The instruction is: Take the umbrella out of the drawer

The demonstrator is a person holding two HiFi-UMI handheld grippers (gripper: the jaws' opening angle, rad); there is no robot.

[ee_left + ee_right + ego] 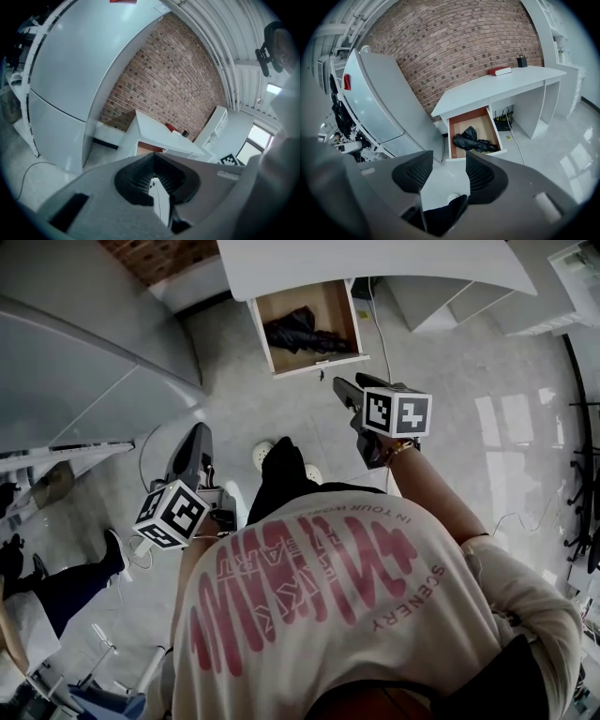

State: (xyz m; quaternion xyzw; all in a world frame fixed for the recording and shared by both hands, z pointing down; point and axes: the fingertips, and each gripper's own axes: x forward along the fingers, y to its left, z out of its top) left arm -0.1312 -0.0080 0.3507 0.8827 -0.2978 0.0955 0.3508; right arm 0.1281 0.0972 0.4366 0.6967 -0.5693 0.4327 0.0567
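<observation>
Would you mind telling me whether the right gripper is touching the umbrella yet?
Apart. In the right gripper view the right gripper is open over bare floor, and the umbrella lies in the drawer well beyond its fingers.

Red print on the person's shirt [375,606] read "SCENERY"; remaining lettering was illegible. The left gripper [200,435] and right gripper [352,382] each bore square black-and-white markers.

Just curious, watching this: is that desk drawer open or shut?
Open: the drawer is pulled out from under the desk, and the black umbrella lies inside it.
</observation>
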